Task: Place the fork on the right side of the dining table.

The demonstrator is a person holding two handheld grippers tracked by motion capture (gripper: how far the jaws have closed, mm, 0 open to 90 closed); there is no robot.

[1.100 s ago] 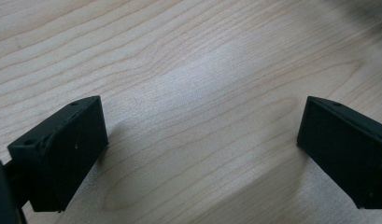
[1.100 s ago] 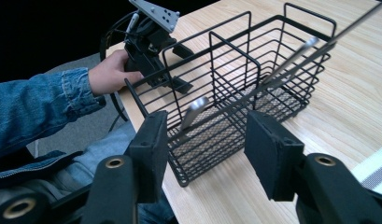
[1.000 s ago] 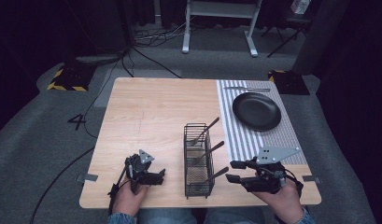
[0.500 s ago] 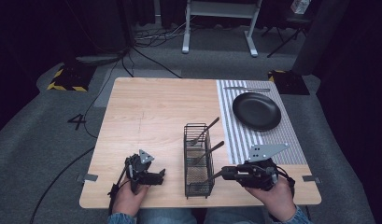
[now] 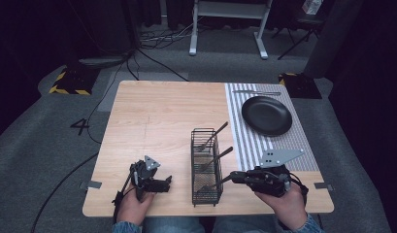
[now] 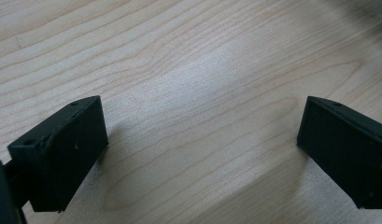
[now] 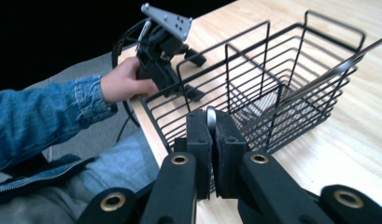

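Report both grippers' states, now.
Left gripper: open, holding nothing, resting on the table.
Right gripper: its jaws have just closed on a utensil handle at the wire basket.

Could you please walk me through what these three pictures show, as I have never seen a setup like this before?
A person sits at a wooden table holding a hand-held two-jaw gripper in each hand. The high view looks down from above; the other two come from cameras riding on each gripper. The left gripper rests on bare wood, jaws open, holding nothing. The right gripper has just been closing and is now shut on the metal handle of a utensil standing in the black wire caddy, which holds two more utensils. A black plate sits on a striped mat, with cutlery beyond it.
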